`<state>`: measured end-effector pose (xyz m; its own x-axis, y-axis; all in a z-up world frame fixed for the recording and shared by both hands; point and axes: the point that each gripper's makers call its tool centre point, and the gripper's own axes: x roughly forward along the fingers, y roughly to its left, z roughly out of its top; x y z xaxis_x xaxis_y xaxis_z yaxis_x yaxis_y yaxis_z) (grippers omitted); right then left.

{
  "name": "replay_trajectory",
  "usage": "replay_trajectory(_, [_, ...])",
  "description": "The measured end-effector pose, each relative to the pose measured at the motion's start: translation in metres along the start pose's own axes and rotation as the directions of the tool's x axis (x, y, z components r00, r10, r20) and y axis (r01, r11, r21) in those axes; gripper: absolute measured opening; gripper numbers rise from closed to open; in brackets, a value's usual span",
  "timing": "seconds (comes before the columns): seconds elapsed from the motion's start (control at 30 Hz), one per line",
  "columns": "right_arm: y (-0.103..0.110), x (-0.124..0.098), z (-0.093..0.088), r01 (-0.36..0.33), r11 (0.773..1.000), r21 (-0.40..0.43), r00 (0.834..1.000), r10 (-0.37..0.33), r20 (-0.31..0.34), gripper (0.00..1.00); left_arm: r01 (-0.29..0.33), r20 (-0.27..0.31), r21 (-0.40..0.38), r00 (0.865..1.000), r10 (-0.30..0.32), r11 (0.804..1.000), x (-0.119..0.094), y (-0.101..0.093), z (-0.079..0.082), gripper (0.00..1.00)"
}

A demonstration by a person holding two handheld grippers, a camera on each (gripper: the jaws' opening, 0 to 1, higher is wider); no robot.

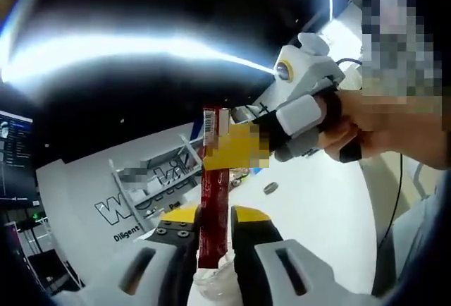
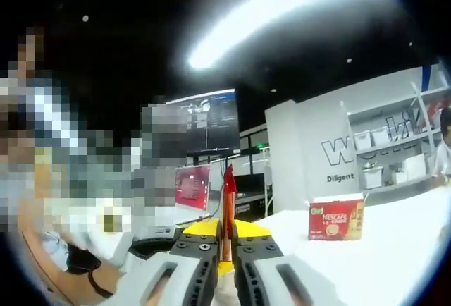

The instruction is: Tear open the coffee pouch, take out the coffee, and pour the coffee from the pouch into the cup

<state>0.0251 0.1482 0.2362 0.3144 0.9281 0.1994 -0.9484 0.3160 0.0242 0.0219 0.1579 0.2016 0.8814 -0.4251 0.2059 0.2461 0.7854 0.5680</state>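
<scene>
A red coffee stick pouch (image 1: 213, 200) stands upright, and my left gripper (image 1: 215, 227) is shut on its lower half. My right gripper (image 1: 243, 117), held by a hand, comes in from the right and meets the pouch's top end, where a blurred patch hides the contact. In the right gripper view the pouch (image 2: 227, 211) shows edge-on as a thin red strip, with my right gripper (image 2: 225, 241) shut on it. A clear cup (image 1: 211, 283) sits just below the pouch, between the left jaws.
A white table (image 1: 317, 207) runs under both grippers. A red and yellow coffee box (image 2: 336, 218) stands on it to the right. A small grey item (image 1: 271, 188) lies on the table. A monitor (image 2: 208, 121) and shelves (image 2: 387, 144) stand behind.
</scene>
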Motion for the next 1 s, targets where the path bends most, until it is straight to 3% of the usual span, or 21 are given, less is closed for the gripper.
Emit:
replay_trajectory(0.2, [-0.006, 0.006, -0.008, -0.021, 1.000, 0.001, 0.999, 0.021, -0.043, 0.07, 0.011, 0.010, -0.061, 1.000, -0.010, 0.998, 0.000, 0.003, -0.004, 0.20])
replay_trajectory(0.3, [-0.007, 0.010, -0.008, -0.036, 0.999, -0.003, 0.997, 0.035, -0.066, 0.06, 0.029, 0.044, -0.153, 0.999, -0.023, 0.988, -0.002, 0.005, -0.001, 0.21])
replay_trajectory(0.43, [-0.003, 0.015, -0.008, -0.078, 0.997, -0.015, 0.990, 0.076, -0.115, 0.06, 0.044, 0.061, -0.200, 0.998, -0.032, 0.979, -0.005, 0.011, 0.000, 0.22])
replay_trajectory(0.57, [-0.004, 0.019, -0.009, -0.105, 0.994, -0.032, 0.982, 0.099, -0.163, 0.06, 0.082, 0.103, -0.278, 0.993, -0.055, 0.957, -0.010, 0.015, 0.008, 0.23])
replay_trajectory(0.77, [-0.003, 0.026, -0.010, -0.156, 0.987, -0.047, 0.963, 0.141, -0.229, 0.06, 0.090, 0.123, -0.329, 0.991, -0.052, 0.940, -0.020, 0.034, 0.010, 0.23])
replay_trajectory(0.9, [-0.003, 0.032, -0.009, -0.180, 0.980, -0.079, 0.949, 0.152, -0.278, 0.06, 0.061, 0.108, -0.369, 0.994, -0.022, 0.928, -0.024, 0.052, -0.002, 0.22])
replay_trajectory(1.0, [0.001, 0.037, -0.011, -0.220, 0.972, -0.086, 0.928, 0.181, -0.327, 0.06, 0.090, 0.110, -0.403, 0.993, -0.049, 0.911, -0.020, 0.059, -0.006, 0.22])
